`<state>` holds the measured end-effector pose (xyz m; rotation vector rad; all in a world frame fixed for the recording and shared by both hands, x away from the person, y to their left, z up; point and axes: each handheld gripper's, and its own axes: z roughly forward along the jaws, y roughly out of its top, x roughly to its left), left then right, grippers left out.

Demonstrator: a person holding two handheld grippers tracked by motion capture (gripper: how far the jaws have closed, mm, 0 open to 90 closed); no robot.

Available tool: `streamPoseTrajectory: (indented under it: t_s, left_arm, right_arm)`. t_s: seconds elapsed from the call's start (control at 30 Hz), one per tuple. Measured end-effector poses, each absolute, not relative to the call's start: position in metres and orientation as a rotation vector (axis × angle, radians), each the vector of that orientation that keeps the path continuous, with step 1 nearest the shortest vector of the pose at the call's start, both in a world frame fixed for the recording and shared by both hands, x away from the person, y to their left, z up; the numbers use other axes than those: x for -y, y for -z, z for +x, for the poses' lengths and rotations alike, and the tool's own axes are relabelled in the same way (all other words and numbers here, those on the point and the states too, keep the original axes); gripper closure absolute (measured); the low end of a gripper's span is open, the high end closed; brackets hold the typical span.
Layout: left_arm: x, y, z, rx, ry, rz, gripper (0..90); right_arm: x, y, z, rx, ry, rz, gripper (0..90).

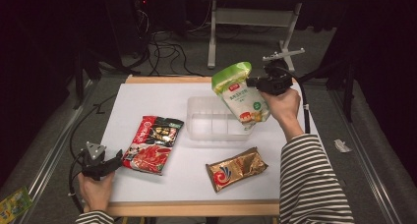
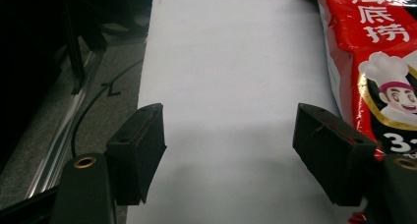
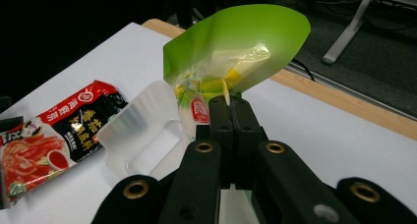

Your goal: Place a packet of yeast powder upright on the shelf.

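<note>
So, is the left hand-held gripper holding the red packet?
No, the left hand-held gripper stands open over the bare white table, with the red packet lying beside its jaw, not between them.

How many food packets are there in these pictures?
3. The green and white packet hangs from the right gripper above the clear plastic bin. The red packet lies on the table left of the bin. The gold packet lies nearer the person.

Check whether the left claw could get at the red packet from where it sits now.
Probably yes. The left claw is open with bare white table between its jaws, and the red packet lies flat right beside it, its edge next to one jaw. Nothing stands between them; a short sideways shift should do it.
</note>
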<state>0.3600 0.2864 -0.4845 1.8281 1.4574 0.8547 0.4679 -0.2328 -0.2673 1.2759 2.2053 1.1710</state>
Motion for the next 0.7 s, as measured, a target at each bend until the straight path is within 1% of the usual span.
streamPoseTrajectory:
  t_s: [0.4, 0.7]
  left_arm:
    - [-0.287, 0.484, 0.359, -1.452, -0.863, 1.819, 28.1]
    - [-0.286, 0.485, 0.359, -1.455, -0.867, 1.822, 28.1]
  right_arm:
    - [0.217, 0.285, 0.489, -2.129, -1.104, 1.327, 90.0]
    - [0.211, 0.294, 0.492, -2.103, -1.051, 1.315, 90.0]
